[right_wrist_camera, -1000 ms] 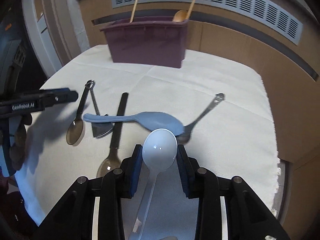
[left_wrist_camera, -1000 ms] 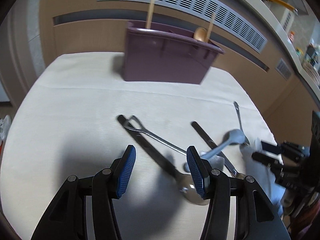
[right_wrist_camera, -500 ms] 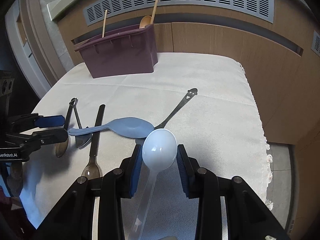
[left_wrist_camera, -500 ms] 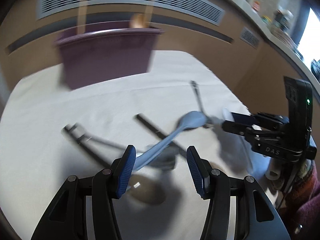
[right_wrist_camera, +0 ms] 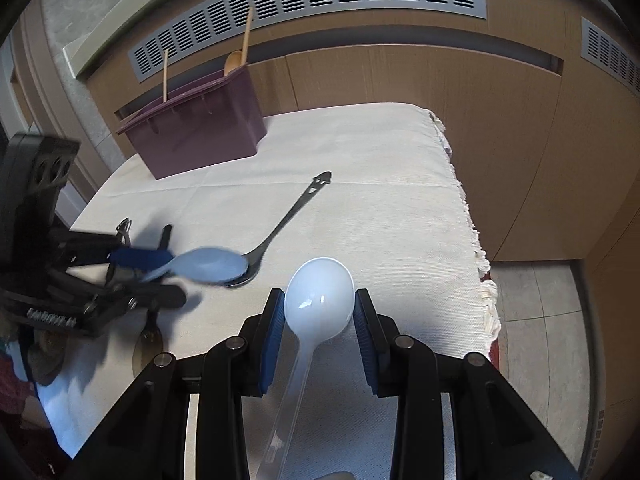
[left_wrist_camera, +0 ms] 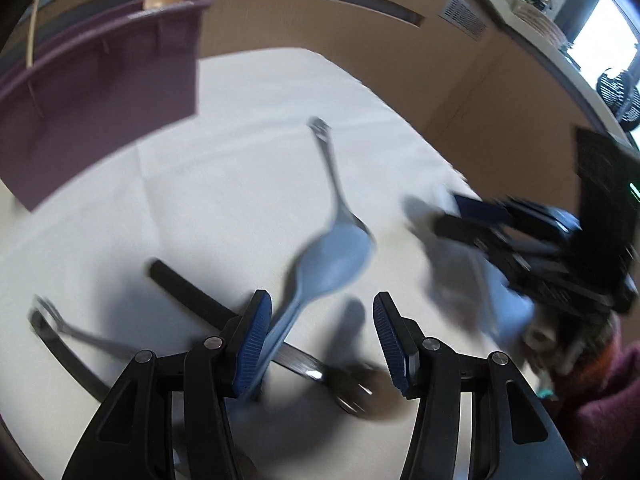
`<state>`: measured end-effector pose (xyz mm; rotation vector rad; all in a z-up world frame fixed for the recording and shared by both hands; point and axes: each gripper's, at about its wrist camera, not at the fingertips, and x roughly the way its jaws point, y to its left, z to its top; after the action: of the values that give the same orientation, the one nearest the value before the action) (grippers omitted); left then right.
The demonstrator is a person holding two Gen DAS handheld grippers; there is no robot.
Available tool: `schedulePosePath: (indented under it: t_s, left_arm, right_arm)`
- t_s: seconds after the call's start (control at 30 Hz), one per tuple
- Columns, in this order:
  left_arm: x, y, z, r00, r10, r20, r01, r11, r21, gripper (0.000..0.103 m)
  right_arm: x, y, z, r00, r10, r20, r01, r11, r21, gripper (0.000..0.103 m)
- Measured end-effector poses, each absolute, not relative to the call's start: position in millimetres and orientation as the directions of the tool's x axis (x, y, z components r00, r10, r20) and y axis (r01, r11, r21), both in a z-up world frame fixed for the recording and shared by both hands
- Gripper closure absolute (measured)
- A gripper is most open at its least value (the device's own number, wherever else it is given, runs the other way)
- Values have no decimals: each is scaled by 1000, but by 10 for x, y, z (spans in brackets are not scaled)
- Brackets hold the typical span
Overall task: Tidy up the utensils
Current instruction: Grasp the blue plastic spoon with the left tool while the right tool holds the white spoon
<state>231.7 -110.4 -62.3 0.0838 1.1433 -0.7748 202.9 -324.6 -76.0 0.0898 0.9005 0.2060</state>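
Whereas a sec ago the metal utensils lay between the left tongs' (left_wrist_camera: 320, 340) pads, the light-blue spoon's (left_wrist_camera: 332, 256) handle is now set against the left pad w/ jaws spread wide, nothing pinched. Blue spoon's bowl is seen ahead of the tips, overlapping the steel spoon (left_wrist_camera: 332, 176). Right tongs (right_wrist_camera: 320, 332) are unchanged: clamped on the white spoon's (right_wrist_camera: 320, 296) bowl. Purple caddy (right_wrist_camera: 200, 136) lies far ahead, left of right tongs. Judged: blue-spoon pickup pending; white spoon not yet stowed.
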Motion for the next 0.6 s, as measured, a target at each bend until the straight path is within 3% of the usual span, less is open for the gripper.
schedulePosePath:
  t_s: [0.37,0.6]
  left_arm:
    - [2356,-1316,-493,174,-488,-855,636,719,-280,49]
    - [2552,-1508,-593,137,-384,-913,620,752,-223,56]
  right_arm:
    - [1970,-3279,-741,614,225,-756,-143,974,174,71]
    - [1938,-3325,-745,618,219,-755,-132,976,175,71]
